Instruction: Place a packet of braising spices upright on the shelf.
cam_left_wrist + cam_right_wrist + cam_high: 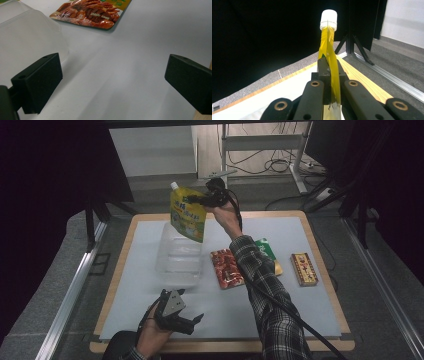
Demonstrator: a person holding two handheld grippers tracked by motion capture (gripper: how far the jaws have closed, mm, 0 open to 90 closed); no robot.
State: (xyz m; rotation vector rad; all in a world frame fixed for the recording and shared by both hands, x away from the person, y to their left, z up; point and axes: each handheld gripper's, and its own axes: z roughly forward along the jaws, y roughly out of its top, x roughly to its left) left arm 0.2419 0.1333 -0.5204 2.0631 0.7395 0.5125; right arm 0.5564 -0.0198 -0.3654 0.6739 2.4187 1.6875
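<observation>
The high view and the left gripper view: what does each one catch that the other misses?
High view alone: the yellow spouted pouch held above the clear plastic box by the right gripper, plus a green packet and a small red box. Left gripper view alone: its black pads close up, wide apart over bare white mat. Both: the red snack packet and the box.
</observation>
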